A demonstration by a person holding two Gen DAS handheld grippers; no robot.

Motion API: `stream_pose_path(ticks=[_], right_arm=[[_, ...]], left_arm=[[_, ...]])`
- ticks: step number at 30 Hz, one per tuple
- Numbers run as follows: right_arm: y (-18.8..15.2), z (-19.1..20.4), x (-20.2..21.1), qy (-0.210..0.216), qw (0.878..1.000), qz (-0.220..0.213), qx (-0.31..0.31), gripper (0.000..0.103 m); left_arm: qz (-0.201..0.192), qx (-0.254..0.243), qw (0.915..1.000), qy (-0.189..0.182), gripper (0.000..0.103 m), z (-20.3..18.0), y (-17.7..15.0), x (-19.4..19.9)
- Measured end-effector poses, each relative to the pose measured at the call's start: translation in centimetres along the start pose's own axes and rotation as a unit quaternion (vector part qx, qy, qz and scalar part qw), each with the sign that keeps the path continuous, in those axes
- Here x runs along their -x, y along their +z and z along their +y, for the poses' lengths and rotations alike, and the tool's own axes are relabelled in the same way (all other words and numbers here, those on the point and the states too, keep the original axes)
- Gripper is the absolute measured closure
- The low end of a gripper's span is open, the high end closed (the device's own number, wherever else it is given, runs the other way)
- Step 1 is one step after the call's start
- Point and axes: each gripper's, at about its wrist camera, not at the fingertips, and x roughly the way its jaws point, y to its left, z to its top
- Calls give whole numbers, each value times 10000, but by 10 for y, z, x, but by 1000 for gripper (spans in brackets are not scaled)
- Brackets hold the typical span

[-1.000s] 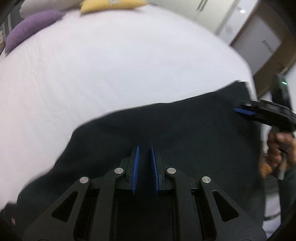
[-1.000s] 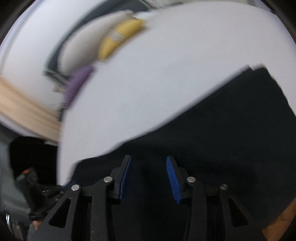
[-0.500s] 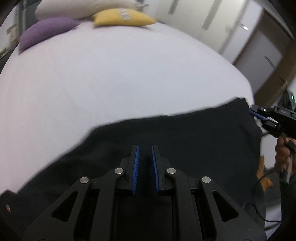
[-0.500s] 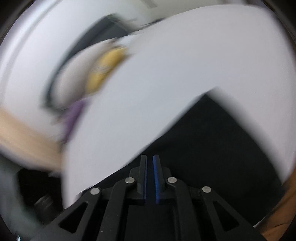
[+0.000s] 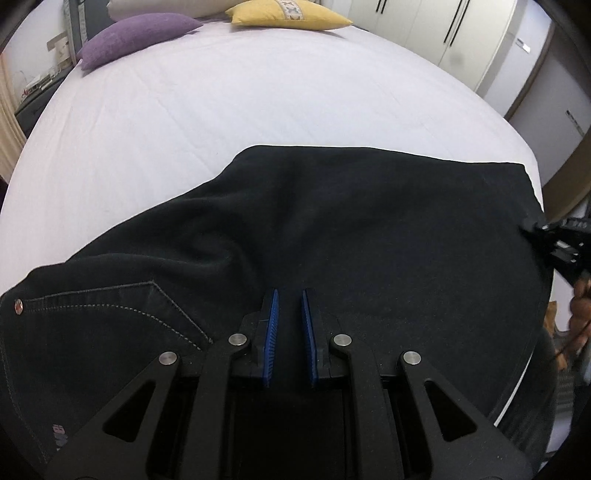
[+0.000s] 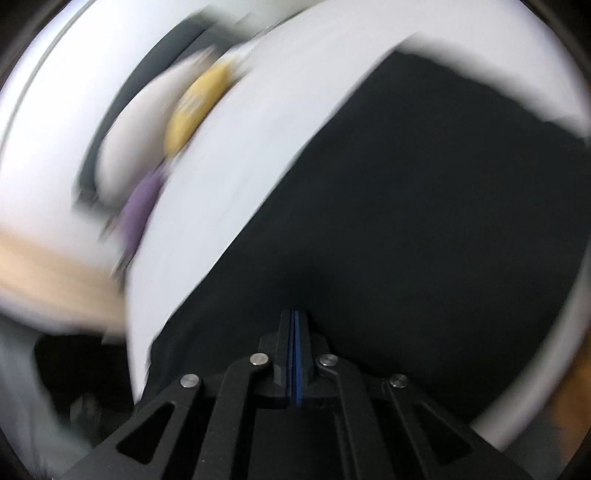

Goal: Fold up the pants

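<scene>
Black pants [image 5: 369,236] lie spread across the near part of a white bed [image 5: 258,96], waistband and stitched pocket [image 5: 110,299] at the lower left. My left gripper [image 5: 289,295] is shut on the fabric, with creases running toward its blue pads [image 5: 272,325]. At the pants' far right edge my right gripper [image 5: 554,243] meets the cloth, a hand behind it. In the blurred right wrist view the pants [image 6: 424,221] fill the right half. There the right gripper [image 6: 295,317] has its jaws closing, pads nearly together on a ridge of fabric.
A purple cushion [image 5: 136,37], a yellow cushion [image 5: 288,14] and a white pillow [image 5: 162,5] sit at the head of the bed. White wardrobe doors [image 5: 443,33] stand behind on the right. The bed's right edge [image 5: 532,162] drops off beside the pants.
The right gripper's jaws went from wide apart to pressed together on the fabric. The left gripper has slid along, and the pants now lie flatter, with the pocket end in sight.
</scene>
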Motion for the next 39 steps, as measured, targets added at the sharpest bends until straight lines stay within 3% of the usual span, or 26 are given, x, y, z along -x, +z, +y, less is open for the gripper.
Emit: stream_pose_path(ticks=[2,4,7,10,13,14,15,17,18,21,24,27,30,31,32,34,38,39], right_arm=[[-2,21,6,143,9990,92,414,92],[-13,64,-5,563,9918,518,1023,88],[-46,124,-34,1254,9695,1156,1757,74],[-59,161,-78,1448,9537,1641,2064,71],[-63,158,-115,1357,9515,2047,1850,71],[-52,151,-130,1147,9559,2087,1721,71],[-44,142,-142,981,9612,2059,1549,77],[-34,130,-155,970,9702,1908,1139,97],[-24,119,-154,823,9779,1703,890,102],[-8,107,-131,471,9894,1175,716,99],[-28,124,-104,970,9792,1329,1186,85],[-77,133,-88,1599,9589,1828,1464,68],[-129,124,-96,1506,9437,2365,1756,70],[-131,108,-96,1482,9479,2295,1640,79],[-123,92,-96,1509,9524,2250,1400,102],[-106,76,-96,1507,9614,2103,932,103],[-65,54,-69,731,9864,1244,785,103],[-60,47,-56,600,9902,1102,618,98]], left_arm=[[-25,1,10000,-6,90,1,-2,0],[-35,52,10000,-63,90,4,-3,-1],[-55,133,9998,-169,90,28,-4,1],[-62,184,9994,-279,90,41,-7,4],[-93,231,9991,-332,90,53,-7,3],[-94,240,9991,-347,90,55,-7,3],[-92,247,9990,-355,90,57,-7,3],[-112,276,9988,-398,90,60,-7,2],[-119,305,9985,-430,90,63,-4,6],[-114,442,9978,-476,90,72,-2,13],[-214,517,9982,-209,90,81,-5,29],[-367,695,9969,-60,90,98,-19,46],[-330,1019,9943,11,90,128,-43,58],[-319,1133,9931,14,90,139,-52,60],[-362,1261,9913,-55,90,151,-62,65],[-418,1430,9888,-77,90,166,-76,76],[-538,1748,9830,-172,90,188,-105,91],[-564,1808,9817,-191,90,194,-113,91]])
